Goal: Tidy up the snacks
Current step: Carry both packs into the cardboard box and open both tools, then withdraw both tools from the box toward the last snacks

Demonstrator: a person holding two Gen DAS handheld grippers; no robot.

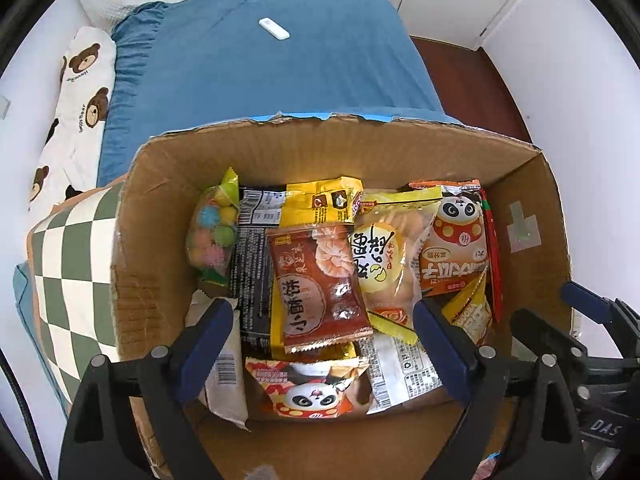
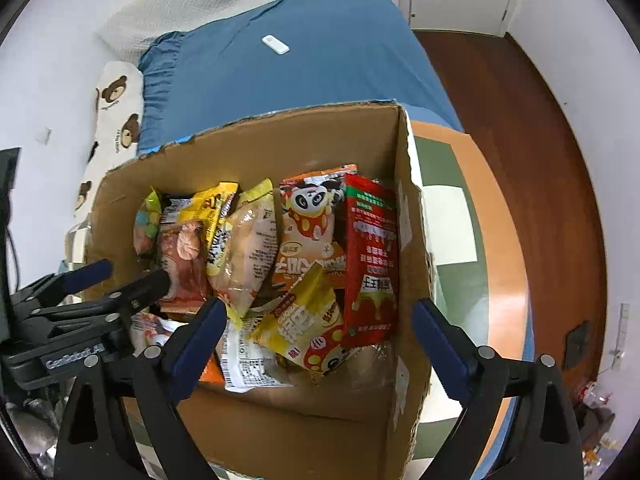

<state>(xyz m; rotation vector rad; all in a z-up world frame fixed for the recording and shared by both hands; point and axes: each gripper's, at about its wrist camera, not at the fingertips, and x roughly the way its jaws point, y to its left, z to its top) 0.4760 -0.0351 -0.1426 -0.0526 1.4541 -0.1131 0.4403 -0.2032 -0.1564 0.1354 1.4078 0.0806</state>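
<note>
Hanging over the open cardboard box (image 1: 208,152), the left claw (image 1: 322,340) is standing wide apart with nothing between its blue pads, and the right claw (image 2: 316,336) is doing the same beside it, also holding nothing. Both are pointing down into the box, where the snacks are lying in a loose, overlapping heap.

Nearest the left claw, a small panda packet (image 1: 312,394) is lying flat at the near wall, with a white wrapper showing a barcode (image 1: 226,376) propped just beside it. A reddish-brown packet (image 1: 320,288) with crimped ends is resting on top of the pile. Under the right claw, a yellow pouch (image 2: 304,320) is leaning against a red carton (image 2: 372,256) standing at the box's right wall.

These packets are looking light, crinkly and slippery; the film will probably buckle under the pads, so pinching across a flat middle or a sealed crimped edge seems the safest hold. The carton is looking stiffer and should take a squeeze across its narrow faces. A clear bag holding a pale bun (image 1: 392,264) is looking soft and easy to crush.

Further in, a bag of pastel candy balls (image 1: 214,232) is standing against the left wall, lumpy and probably heavier than the rest. Beyond the torn box rim, a checked cushion (image 1: 72,264) is pressing against its side, and a blue bed sheet (image 1: 280,72) is stretching away with a small white remote (image 1: 274,29) on it.
</note>
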